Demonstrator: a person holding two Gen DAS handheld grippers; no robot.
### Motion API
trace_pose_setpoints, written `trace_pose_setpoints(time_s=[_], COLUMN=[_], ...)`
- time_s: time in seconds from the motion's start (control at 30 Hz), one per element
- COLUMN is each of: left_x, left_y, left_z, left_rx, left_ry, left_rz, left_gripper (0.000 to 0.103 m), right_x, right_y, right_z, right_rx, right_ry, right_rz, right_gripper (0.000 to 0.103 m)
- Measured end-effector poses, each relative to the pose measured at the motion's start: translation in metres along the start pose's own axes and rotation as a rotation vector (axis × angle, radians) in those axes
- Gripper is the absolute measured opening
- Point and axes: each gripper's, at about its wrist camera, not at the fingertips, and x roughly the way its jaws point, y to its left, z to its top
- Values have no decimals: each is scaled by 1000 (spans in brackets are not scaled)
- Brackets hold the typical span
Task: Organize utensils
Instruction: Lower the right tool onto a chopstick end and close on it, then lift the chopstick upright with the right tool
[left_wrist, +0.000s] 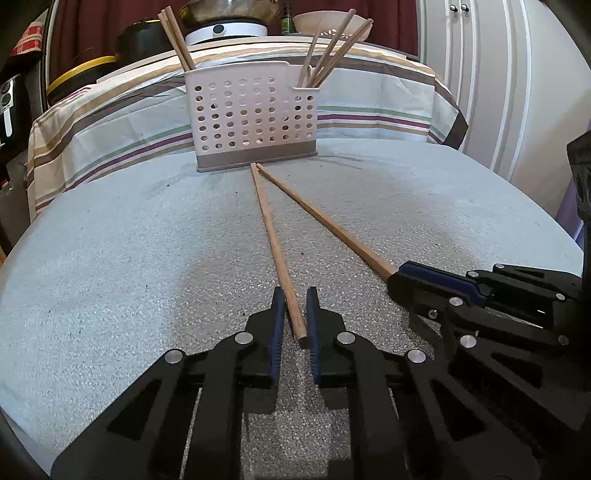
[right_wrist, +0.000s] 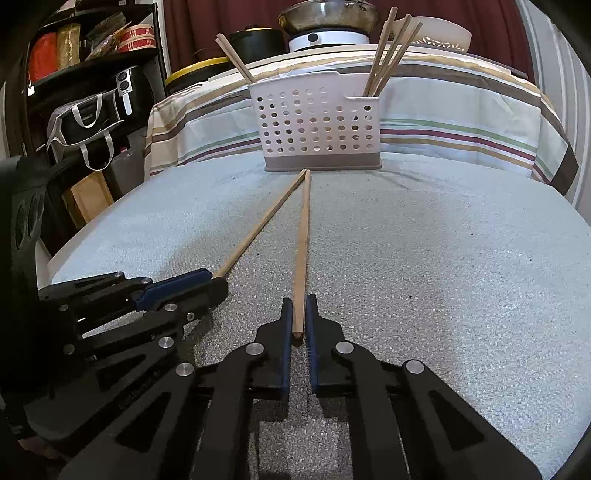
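Observation:
Two wooden chopsticks lie on the grey foam mat, tips meeting at the foot of a white perforated utensil holder (left_wrist: 255, 118) (right_wrist: 317, 122). My left gripper (left_wrist: 295, 295) straddles the near end of the left chopstick (left_wrist: 273, 243); a small gap shows on the right side, so the jaws are narrow but not clamped. My right gripper (right_wrist: 295, 301) is shut on the near end of the right chopstick (right_wrist: 302, 243), which also shows in the left wrist view (left_wrist: 325, 221). Each gripper shows in the other's view: the right one (left_wrist: 397, 277), the left one (right_wrist: 218, 280).
The holder has chopsticks standing in its left (left_wrist: 177, 40) and right (left_wrist: 332, 51) compartments. A striped cloth (left_wrist: 369, 107) covers the table behind. A cooker and bowls stand at the back; shelves and a bag (right_wrist: 85, 125) stand left; a white cabinet (left_wrist: 498, 74) stands right.

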Motion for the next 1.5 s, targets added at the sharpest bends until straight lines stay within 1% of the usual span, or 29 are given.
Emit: trace_pose_setpoints(time_s=[0.23,0.53,0.67,1.0,1.5], left_x=[-1,-5,-12,-41,-111], left_y=[4,9,16,35,68], left_z=[0,2,7,25,72], left_rx=[-18,-30,-39,-60,-92], left_ry=[1,-21,-54,-139,-275], left_rz=[9,29,46,89,144], left_gripper=[10,8,7,7,6], right_x=[-2,-9,-15,-42,-94], right_y=[-3,-3,-5,-7,-11], right_z=[1,5,8,25,72], right_rx=[4,7,6,-23,-44], right_ry=[-9,-31,-54,-148,-302], right_rz=[-8,-28,-40,-85,-142], right_gripper=[7,7,7,7,7])
